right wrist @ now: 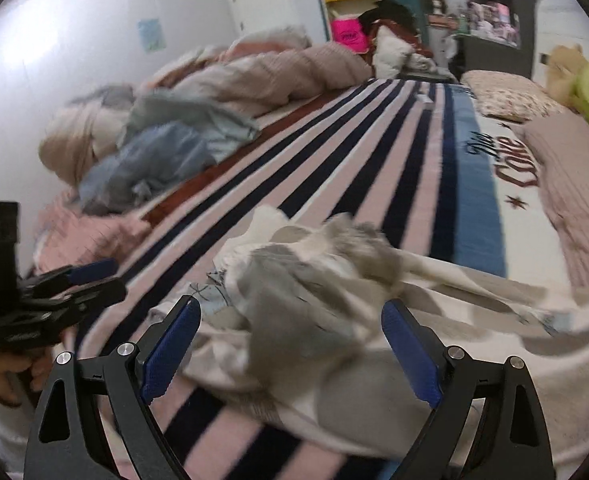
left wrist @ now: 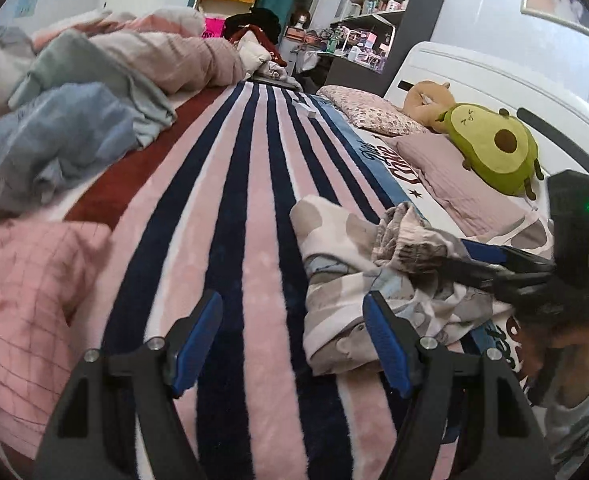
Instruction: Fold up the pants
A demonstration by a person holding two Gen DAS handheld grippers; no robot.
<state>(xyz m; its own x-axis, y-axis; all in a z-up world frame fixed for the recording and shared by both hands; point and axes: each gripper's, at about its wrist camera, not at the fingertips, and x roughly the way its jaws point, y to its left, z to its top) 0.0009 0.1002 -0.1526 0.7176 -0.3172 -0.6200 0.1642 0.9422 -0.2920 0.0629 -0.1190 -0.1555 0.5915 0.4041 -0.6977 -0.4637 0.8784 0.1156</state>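
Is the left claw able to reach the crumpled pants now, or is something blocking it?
Probably yes. The left claw is open over the striped blanket, and the pants lie just beside its right finger, nothing between them. The right claw is near them too.

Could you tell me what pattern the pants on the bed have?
White with grey blotches on the pants, clearest in the left wrist view.

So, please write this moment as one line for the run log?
stage: pre-grasp | pants: crumpled heap on striped blanket, unfolded | left gripper: open, empty, beside heap | right gripper: open, over heap
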